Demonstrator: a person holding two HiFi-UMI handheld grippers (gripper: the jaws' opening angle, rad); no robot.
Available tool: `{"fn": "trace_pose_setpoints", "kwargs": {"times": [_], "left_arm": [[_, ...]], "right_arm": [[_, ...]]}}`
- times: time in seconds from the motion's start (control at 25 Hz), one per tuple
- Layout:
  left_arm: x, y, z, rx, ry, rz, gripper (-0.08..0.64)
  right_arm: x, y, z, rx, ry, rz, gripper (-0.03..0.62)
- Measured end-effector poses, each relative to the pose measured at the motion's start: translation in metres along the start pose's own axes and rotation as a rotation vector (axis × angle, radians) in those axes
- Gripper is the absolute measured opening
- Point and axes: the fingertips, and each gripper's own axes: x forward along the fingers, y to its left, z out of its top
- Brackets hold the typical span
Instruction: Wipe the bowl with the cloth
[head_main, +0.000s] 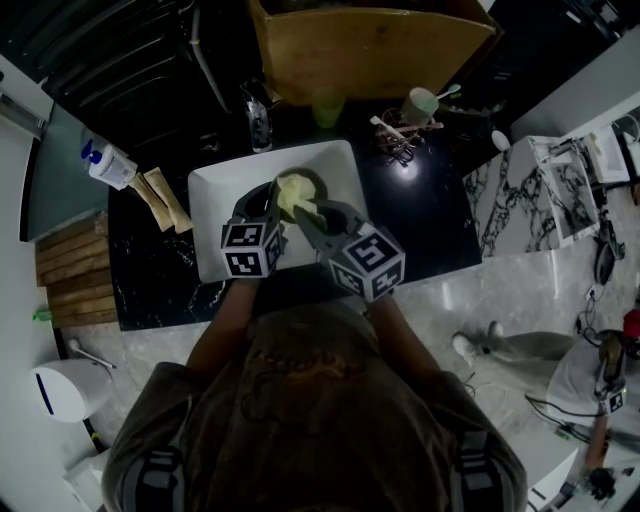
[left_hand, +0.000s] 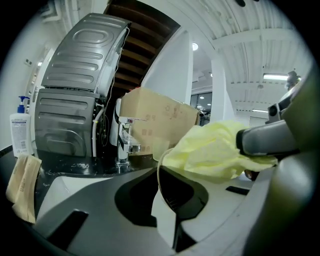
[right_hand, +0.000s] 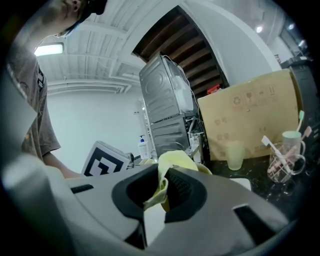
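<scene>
A pale bowl (head_main: 300, 184) is held up over the white sink (head_main: 213, 205). My left gripper (head_main: 268, 197) is shut on its rim; in the left gripper view the thin rim (left_hand: 159, 172) runs between the jaws of the left gripper (left_hand: 163, 196). A yellow cloth (head_main: 294, 196) lies bunched in the bowl. My right gripper (head_main: 306, 214) is shut on that cloth, and in the right gripper view a fold of cloth (right_hand: 161, 181) is pinched in the right gripper (right_hand: 163, 193), with the bowl's edge (right_hand: 204, 169) just behind. The cloth (left_hand: 210, 150) fills the right of the left gripper view.
A tap (head_main: 257, 120) stands behind the sink on the black counter (head_main: 420, 215). A cardboard box (head_main: 370, 45), a green cup (head_main: 327, 108) and a cup with brushes (head_main: 420, 103) are at the back. A soap bottle (head_main: 108, 163) and beige pads (head_main: 165, 200) sit left.
</scene>
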Motion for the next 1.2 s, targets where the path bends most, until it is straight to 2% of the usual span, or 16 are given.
{"fn": "trace_pose_setpoints", "kwargs": {"times": [0.56,0.88,1.2], "left_arm": [[-0.001,-0.027,0.013,0.035,-0.024,-0.064,0.023],[-0.001,-0.038,0.019,0.094,-0.036,-0.078,0.023],[-0.003,-0.047,0.023,0.195,-0.046,-0.076,0.023]], "right_arm": [[0.014,-0.023,-0.005,-0.018,0.031,-0.055,0.026],[0.018,-0.037,-0.003,-0.055,0.057,-0.11,0.026],[0.021,-0.049,-0.008,-0.084,0.09,-0.191,0.026]]}}
